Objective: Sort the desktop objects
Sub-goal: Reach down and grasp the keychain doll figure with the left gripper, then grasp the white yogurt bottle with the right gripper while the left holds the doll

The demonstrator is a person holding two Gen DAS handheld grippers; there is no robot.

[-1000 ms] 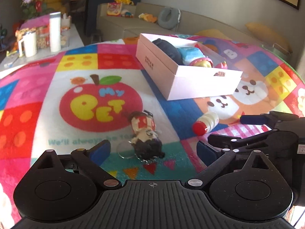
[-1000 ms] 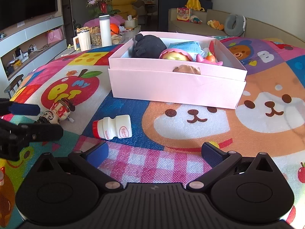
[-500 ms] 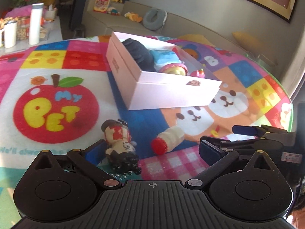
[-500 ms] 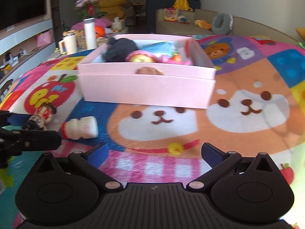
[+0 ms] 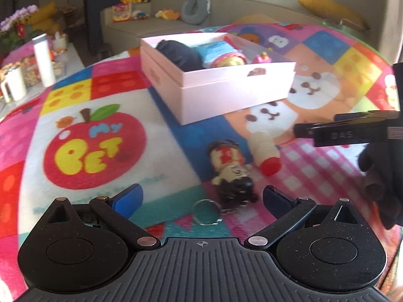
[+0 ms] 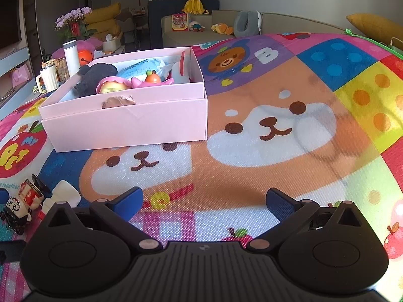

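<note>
1 box (image 5: 221,93), 1 doll keychain (image 5: 230,173), 1 bottle (image 5: 265,152).

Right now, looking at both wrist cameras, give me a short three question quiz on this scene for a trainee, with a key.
1. True or false: the left gripper is shut on the doll keychain.
2. Which item lies outside the pink box? A) the small bottle with the red cap B) the dark cloth C) the blue packet
3. Fill in: the doll keychain's metal ring lies between the left gripper's open ____.

Key
1. False: its jaws are open and the doll lies free on the mat.
2. A: it lies on the mat beside the doll.
3. Fingers. The right gripper is open too, over bare mat.
</note>
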